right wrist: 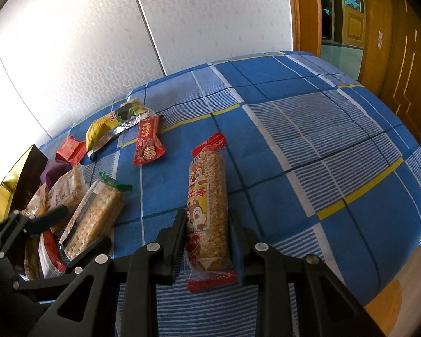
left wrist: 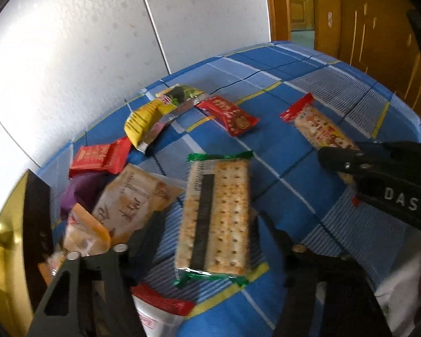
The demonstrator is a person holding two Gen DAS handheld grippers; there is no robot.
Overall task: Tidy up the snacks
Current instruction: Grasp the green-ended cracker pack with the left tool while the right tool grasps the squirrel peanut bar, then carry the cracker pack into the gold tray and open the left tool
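Observation:
A cracker pack with green ends (left wrist: 216, 216) lies on the blue checked cloth (left wrist: 308, 90) between the fingers of my left gripper (left wrist: 210, 221), which is open around it. It also shows in the right wrist view (right wrist: 98, 219). A grain bar with a squirrel picture and red ends (right wrist: 207, 219) lies between the fingers of my right gripper (right wrist: 207, 221); the fingers sit close on both sides of it. The bar (left wrist: 320, 129) and the right gripper (left wrist: 339, 160) show at the right of the left wrist view.
Loose snacks lie at the left: a yellow packet (left wrist: 146, 118), red packets (left wrist: 230, 115) (left wrist: 101, 156), a beige bag (left wrist: 134, 199), a purple wrapper (left wrist: 78, 193). A gold and dark box (left wrist: 16, 241) stands at the far left. White wall behind, wooden door (right wrist: 401, 56) right.

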